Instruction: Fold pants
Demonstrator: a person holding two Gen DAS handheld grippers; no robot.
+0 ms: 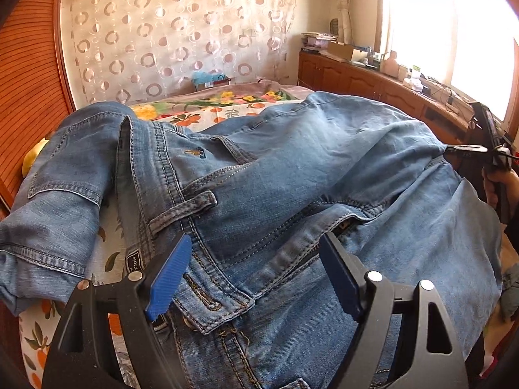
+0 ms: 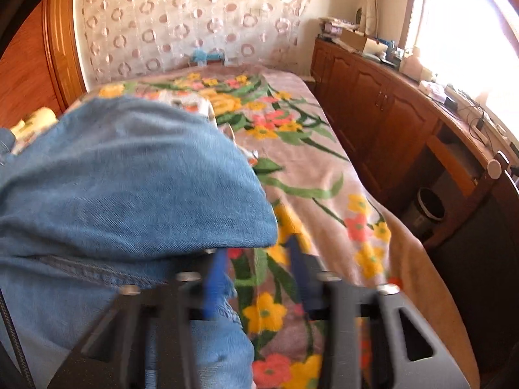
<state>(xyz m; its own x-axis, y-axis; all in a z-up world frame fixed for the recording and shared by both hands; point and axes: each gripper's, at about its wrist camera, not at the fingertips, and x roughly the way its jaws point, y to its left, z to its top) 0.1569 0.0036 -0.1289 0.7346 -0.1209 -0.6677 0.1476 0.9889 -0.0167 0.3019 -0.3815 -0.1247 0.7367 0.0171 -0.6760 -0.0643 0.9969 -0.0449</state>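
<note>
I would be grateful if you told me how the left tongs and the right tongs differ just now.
The left tongs stand wide open over the jeans at the waistband; the right tongs have a narrower gap, beside a denim edge above the floral bedspread. The left view is sharp; the right view is blurred. Both have blue pads.

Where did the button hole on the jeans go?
In the left wrist view, the buttonhole sits low and centre on the jeans waistband, between the open jaws of the left gripper.

Left wrist view: low, close over jeans [image 1: 292, 168], facing curtained wall [image 1: 168, 32]. Right wrist view: close, motion-blurred, same heading. Shared: jeans, bed [image 2: 311, 168], wall, cabinets [image 2: 373, 103]
</note>
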